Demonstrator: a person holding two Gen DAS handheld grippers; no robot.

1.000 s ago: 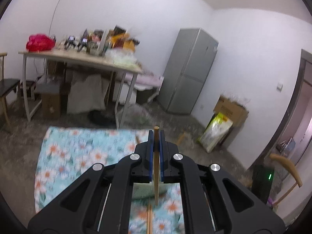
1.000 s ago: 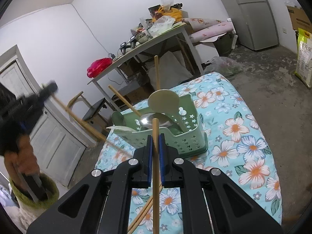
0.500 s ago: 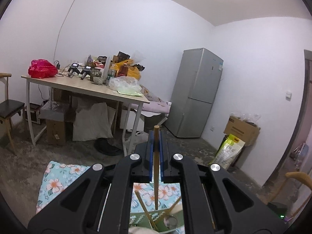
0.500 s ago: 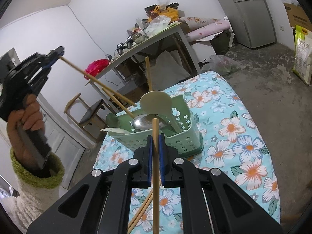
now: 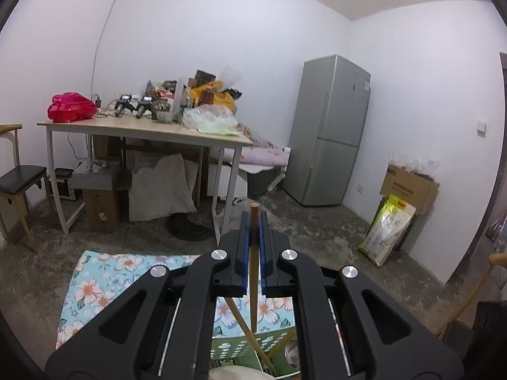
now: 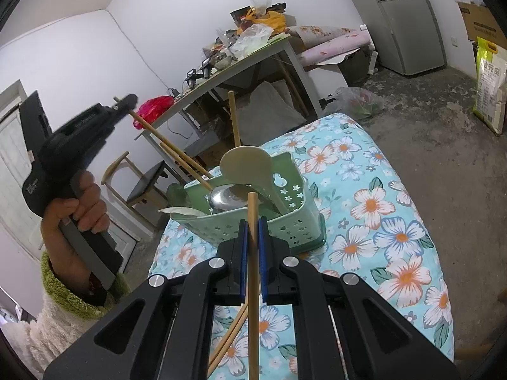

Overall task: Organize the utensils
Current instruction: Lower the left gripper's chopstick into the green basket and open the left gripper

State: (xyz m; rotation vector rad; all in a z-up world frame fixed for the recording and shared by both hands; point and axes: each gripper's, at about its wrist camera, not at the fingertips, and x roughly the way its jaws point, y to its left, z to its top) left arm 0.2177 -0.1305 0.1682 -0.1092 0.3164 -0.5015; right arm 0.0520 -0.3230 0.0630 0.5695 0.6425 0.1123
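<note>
A green slotted basket (image 6: 294, 221) stands on the flowered cloth (image 6: 380, 209). It holds a pale paddle spoon (image 6: 247, 161), a metal spoon (image 6: 228, 198) and a few chopsticks (image 6: 235, 120). My right gripper (image 6: 252, 224) is shut on a wooden chopstick (image 6: 252, 285), just short of the basket's near wall. My left gripper (image 6: 126, 101), held by a hand at the left, is shut on another chopstick (image 6: 158, 133) that slopes down to the basket's left end. In the left wrist view that gripper (image 5: 253, 218) pinches its chopstick (image 5: 253, 285) over the basket (image 5: 234, 348).
Two loose chopsticks (image 6: 229, 338) lie on the cloth under my right gripper. Behind the cloth are a cluttered table (image 5: 142, 129), a chair (image 5: 19, 177), a grey fridge (image 5: 329, 133), a cardboard box (image 5: 408, 186) and a yellow-green sack (image 5: 386, 231) on the bare floor.
The left gripper has swung in from the left with its chopstick, towards the basket, so the chopstick's lower end now sits at the basket. The right gripper has stayed put.
</note>
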